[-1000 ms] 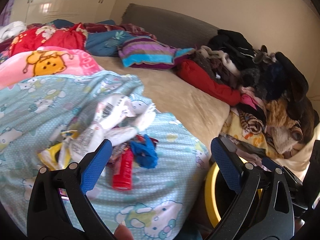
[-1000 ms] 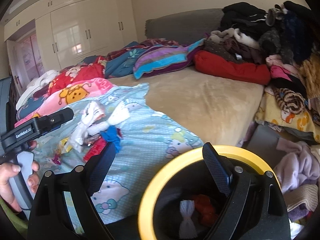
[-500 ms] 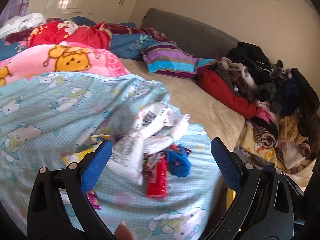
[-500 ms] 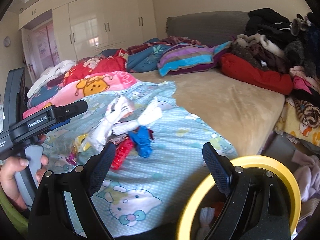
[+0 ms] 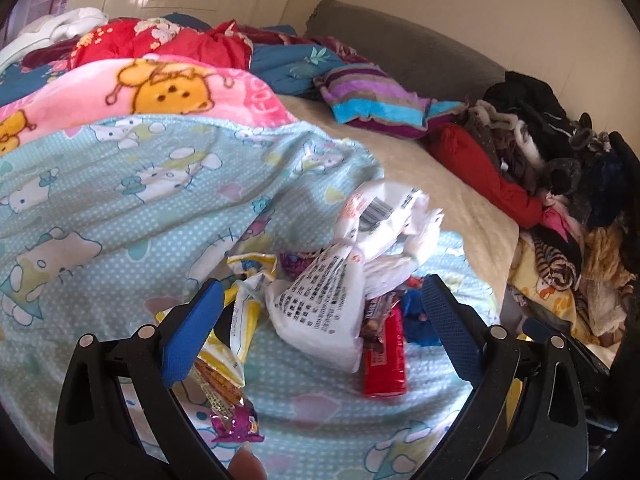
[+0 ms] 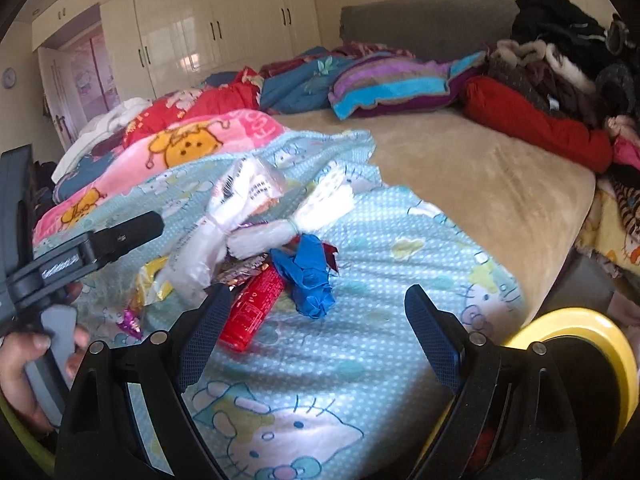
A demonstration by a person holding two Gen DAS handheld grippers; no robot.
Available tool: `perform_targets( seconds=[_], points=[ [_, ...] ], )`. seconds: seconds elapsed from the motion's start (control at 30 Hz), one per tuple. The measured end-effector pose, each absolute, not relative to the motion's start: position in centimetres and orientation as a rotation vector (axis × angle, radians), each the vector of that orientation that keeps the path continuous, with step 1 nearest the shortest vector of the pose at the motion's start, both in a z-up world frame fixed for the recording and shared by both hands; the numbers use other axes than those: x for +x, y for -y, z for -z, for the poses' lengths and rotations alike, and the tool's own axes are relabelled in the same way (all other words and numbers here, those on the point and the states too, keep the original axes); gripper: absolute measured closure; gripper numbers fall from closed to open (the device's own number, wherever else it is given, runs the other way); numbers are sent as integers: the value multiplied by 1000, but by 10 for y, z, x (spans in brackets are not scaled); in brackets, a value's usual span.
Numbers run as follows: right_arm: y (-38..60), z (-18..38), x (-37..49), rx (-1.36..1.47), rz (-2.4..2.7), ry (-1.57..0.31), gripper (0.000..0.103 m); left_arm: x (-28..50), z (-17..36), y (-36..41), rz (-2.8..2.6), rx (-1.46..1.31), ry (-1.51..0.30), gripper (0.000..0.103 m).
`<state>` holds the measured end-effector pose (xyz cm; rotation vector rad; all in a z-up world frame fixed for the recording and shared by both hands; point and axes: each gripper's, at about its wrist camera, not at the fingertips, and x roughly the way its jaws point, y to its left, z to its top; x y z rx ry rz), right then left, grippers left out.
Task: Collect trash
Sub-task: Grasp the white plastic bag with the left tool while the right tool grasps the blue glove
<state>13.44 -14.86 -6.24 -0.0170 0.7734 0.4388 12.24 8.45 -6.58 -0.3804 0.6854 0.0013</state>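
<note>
A heap of trash lies on the light blue cat-print blanket (image 5: pixel 120 216): a crumpled white printed bag (image 5: pixel 324 304), a red wrapper (image 5: pixel 384 352), a crumpled blue piece (image 6: pixel 310 280), yellow wrappers (image 5: pixel 236 336) and a small purple wrapper (image 5: pixel 240 424). My left gripper (image 5: pixel 320 316) hangs open just short of the white bag, nothing between its blue pads. In the right wrist view my right gripper (image 6: pixel 320 324) is open too, a little short of the red wrapper (image 6: pixel 250 312) and the blue piece. The yellow-rimmed bin (image 6: pixel 592 344) stands at the bed's edge, to the lower right.
Pink and red blankets (image 5: pixel 152 88) are piled behind the trash, a striped pillow (image 5: pixel 372 100) by the grey headboard, and a heap of clothes (image 5: pixel 552 168) along the right side. A hand holding the left gripper's handle (image 6: pixel 52 344) shows at the left.
Both grippers have come forward and lower toward the trash heap, which now looks larger and more central. The yellow bin has slid out to the right edge. Neither pair of jaws has changed.
</note>
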Motion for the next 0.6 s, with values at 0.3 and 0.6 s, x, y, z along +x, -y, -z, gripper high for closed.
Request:
perform_targets(
  seconds=[0.3, 0.6],
  points=[
    [142, 95, 166, 15, -416, -880, 21, 142, 83, -78, 40, -331, -747, 20],
    [128, 114, 183, 3, -428, -939, 34, 157, 99, -78, 60, -310, -806, 38]
  ],
)
